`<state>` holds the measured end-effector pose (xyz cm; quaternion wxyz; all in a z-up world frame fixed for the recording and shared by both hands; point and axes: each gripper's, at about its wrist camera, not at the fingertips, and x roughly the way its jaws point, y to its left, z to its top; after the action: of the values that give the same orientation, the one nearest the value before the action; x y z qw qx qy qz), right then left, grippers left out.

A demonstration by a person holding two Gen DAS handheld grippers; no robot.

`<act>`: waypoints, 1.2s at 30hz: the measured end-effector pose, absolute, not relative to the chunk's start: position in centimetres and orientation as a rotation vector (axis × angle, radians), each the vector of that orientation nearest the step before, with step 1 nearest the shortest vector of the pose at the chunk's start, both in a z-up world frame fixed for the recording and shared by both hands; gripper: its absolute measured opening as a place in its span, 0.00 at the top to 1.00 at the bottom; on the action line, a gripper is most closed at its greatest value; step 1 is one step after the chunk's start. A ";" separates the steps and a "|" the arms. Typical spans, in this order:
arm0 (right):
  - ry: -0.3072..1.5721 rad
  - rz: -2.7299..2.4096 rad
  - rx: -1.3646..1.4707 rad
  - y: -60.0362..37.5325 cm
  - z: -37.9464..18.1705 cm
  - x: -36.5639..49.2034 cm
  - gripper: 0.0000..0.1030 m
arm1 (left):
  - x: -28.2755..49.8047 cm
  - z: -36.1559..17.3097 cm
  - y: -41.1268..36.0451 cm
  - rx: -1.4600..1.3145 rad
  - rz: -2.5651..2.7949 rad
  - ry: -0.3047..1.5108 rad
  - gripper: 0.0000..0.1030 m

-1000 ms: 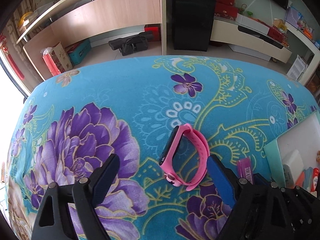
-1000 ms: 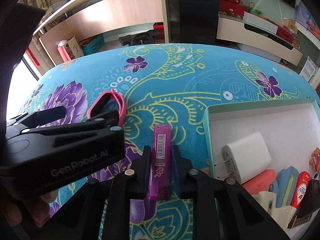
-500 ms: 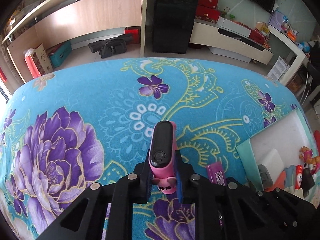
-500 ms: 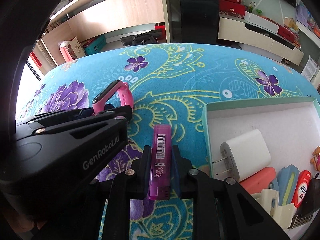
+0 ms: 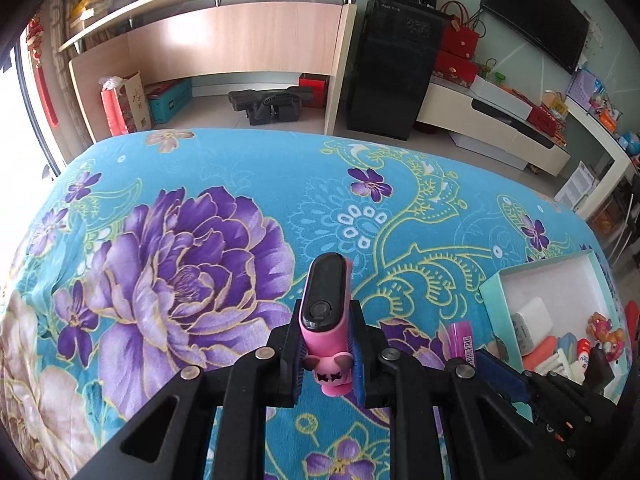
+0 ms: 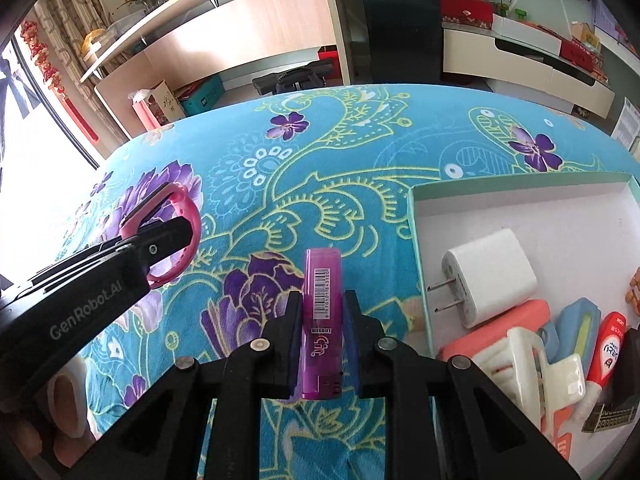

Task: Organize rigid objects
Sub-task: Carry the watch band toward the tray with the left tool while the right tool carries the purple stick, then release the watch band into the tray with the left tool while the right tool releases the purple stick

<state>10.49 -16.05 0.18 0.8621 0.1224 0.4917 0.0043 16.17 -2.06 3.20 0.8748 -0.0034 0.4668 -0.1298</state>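
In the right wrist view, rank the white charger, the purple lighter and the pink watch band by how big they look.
1. Purple lighter, though it is held closest to the camera, so its lead is unsure.
2. White charger and pink watch band look about alike; I would not rank them.

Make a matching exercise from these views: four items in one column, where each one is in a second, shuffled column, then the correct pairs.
Items
1. pink wristband
2. purple lighter
3. white charger plug
4. floral tablecloth

Places
A. lying inside the box
B. clamped in the right gripper
C. spread under the box and both grippers
D. clamped in the left gripper

Pairs: 1-D, 2-B, 3-A, 4-C
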 end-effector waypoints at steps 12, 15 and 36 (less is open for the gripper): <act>0.945 -0.094 0.285 -19.9 4.7 2.2 0.80 | 8.6 6.7 -5.3 -0.026 -0.365 0.944 0.81; 0.935 -0.149 0.299 -22.2 5.2 0.3 0.80 | 6.9 6.9 -7.1 -0.009 -0.399 0.947 0.81; 0.987 -0.259 0.290 -31.4 3.4 -3.3 0.80 | 0.5 4.0 -18.0 0.195 -0.577 1.004 0.69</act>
<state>-3.25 -31.45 3.45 0.8626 0.1383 0.4707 -0.1234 0.50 -18.03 4.02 0.8325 0.0919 0.4737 -0.2724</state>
